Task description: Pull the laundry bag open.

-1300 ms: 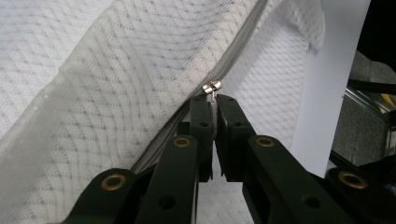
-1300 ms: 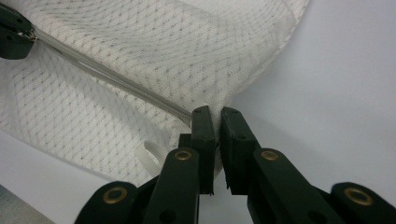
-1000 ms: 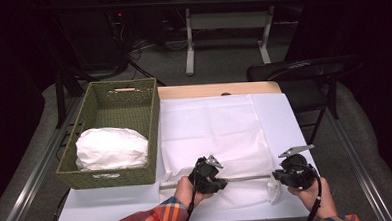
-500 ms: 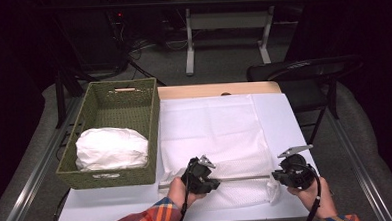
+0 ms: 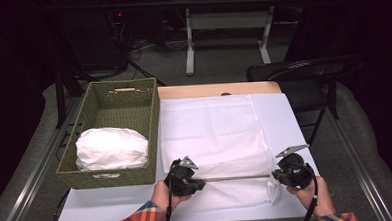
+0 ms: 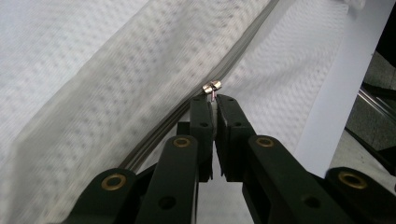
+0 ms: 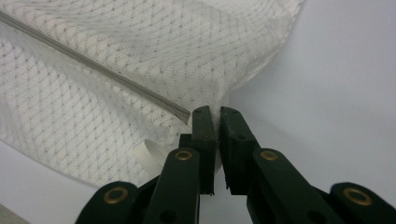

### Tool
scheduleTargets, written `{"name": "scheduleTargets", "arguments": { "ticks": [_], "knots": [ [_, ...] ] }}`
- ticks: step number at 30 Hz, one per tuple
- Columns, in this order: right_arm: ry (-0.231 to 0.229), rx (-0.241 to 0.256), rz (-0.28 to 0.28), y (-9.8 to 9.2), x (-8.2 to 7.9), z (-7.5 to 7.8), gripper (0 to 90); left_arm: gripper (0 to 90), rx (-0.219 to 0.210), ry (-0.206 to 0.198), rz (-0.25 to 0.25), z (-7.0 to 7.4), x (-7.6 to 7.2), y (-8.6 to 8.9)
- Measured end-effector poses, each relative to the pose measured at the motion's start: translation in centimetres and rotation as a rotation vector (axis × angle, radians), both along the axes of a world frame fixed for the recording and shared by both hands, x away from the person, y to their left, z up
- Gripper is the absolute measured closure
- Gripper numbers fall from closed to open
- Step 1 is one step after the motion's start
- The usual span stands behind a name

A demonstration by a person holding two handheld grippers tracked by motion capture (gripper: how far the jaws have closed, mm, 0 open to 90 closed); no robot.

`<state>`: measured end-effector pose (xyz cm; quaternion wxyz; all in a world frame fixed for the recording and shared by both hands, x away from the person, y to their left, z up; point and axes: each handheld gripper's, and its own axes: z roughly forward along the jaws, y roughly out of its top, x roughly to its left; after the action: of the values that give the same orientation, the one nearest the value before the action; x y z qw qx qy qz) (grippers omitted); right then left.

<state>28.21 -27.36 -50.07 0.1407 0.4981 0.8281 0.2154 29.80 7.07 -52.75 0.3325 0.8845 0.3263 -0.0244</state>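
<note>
mesh laundry bag [image 5: 232, 181] lay flat at the near edge of the bench [image 5: 289, 121], on top of a spread white cloth [image 5: 209, 125], its long axis running side to side across the bench, parallel to the near edge. zipper [image 5: 237, 178] ran the same way along the bag. left gripper [image 5: 187, 178] had its fingers pinched shut on the small metal zipper pull [image 6: 212, 87], seen at the fingertips in the left gripper view. right gripper [image 5: 287, 175] had its fingers clamped on the bag's right end corner [image 7: 215, 105], just past the zipper's end, beside a short white loop tab [image 7: 152, 156]. judged from the pull sitting at the bag's left end with the zipper line taut and straight between the grippers, the zip run looked nearly or fully finished; whether teeth were closed or parted could not be told. woven basket [image 5: 149, 117] stood just left of the cloth with a white bundle [image 5: 110, 148] inside.
</note>
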Motion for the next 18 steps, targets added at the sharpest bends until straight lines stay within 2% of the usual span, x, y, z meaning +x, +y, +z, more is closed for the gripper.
{"name": "scheduleTargets", "arguments": {
  "ticks": [5, 18],
  "knots": [
    [0.011, -0.010, 0.000, 0.2, 0.1, -0.1, 85.1, 85.7, 0.014, 0.001, 0.013, 0.0, -0.1, 1.4],
    [0.009, -0.007, 0.003, 0.0, 0.1, -0.1, 85.0, 85.7, 0.033, -0.010, 0.036, 0.2, -0.5, 3.6]
  ]
}}
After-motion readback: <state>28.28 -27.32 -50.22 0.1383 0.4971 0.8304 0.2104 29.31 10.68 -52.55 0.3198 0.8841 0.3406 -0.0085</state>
